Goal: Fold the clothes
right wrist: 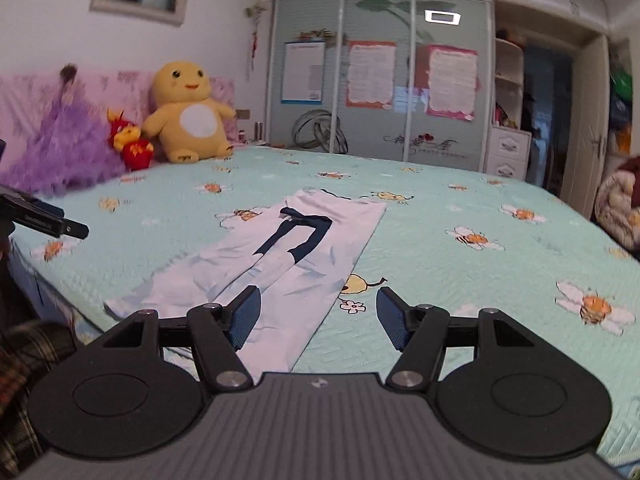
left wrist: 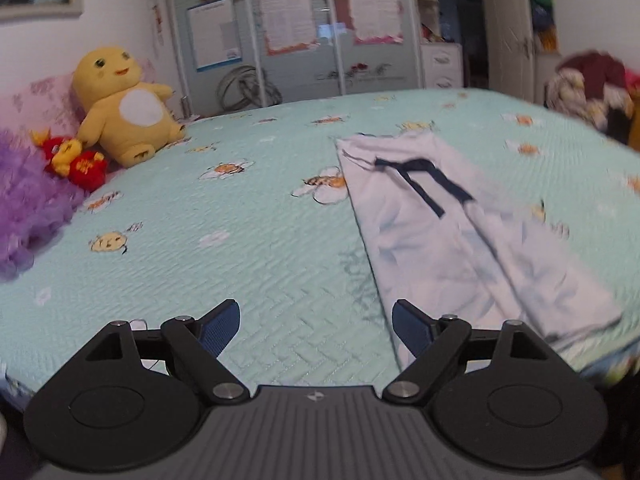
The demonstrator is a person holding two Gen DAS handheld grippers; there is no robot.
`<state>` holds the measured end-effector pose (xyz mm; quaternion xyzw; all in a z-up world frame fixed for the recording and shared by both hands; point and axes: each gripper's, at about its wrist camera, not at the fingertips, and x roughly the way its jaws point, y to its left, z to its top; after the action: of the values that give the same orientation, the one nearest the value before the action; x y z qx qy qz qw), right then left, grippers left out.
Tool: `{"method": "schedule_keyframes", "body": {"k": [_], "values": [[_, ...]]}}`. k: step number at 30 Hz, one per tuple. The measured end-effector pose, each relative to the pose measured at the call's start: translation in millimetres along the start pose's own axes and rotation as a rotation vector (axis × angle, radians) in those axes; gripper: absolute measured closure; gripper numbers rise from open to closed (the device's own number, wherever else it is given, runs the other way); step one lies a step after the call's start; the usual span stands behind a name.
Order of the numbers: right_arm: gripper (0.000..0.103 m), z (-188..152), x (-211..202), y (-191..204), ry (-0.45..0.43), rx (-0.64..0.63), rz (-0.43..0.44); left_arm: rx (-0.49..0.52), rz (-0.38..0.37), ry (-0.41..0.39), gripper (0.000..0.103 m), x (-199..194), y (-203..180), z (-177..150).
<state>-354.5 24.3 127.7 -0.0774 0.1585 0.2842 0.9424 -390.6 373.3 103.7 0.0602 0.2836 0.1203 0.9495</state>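
A white garment [left wrist: 460, 236] with dark navy bands lies flat on the mint bedspread [left wrist: 240, 240], folded into a long narrow strip. My left gripper [left wrist: 316, 314] hovers open just above the bed at the strip's near left edge, with nothing between its blue pads. In the right wrist view the same garment [right wrist: 280, 264] runs from the bed's near edge away towards the middle. My right gripper [right wrist: 318, 298] is open over its near right edge, holding nothing. At the left border of that view shows a black finger [right wrist: 48, 222] of the other gripper.
A yellow plush toy [right wrist: 188, 120], a small red plush [right wrist: 132, 146] and a purple fluffy cushion [right wrist: 68, 152] sit at the bed's head. Sliding wardrobe doors [right wrist: 376, 80] stand beyond the bed. A heap of clothes [left wrist: 592, 92] lies at the far right. A plaid sleeve [right wrist: 24, 360] shows low on the left.
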Motion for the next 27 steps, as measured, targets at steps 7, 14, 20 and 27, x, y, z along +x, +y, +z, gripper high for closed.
{"method": "schedule_keyframes", "body": {"k": [7, 14, 20, 27], "values": [[0.039, -21, 3, -1, 0.051, -0.023, -0.035, 0.166, 0.006, 0.017, 0.016, 16, -10, -28], [0.039, -40, 19, 16, 0.093, -0.223, -0.058, 0.236, 0.064, 0.029, 0.016, 30, -9, -45], [0.039, -54, 42, 24, 0.145, -0.365, -0.083, 0.362, 0.166, 0.017, 0.016, 41, -1, -52], [0.039, -57, 53, 19, 0.163, -0.466, -0.089, 0.565, 0.128, -0.049, 0.016, 51, -2, -65]]}}
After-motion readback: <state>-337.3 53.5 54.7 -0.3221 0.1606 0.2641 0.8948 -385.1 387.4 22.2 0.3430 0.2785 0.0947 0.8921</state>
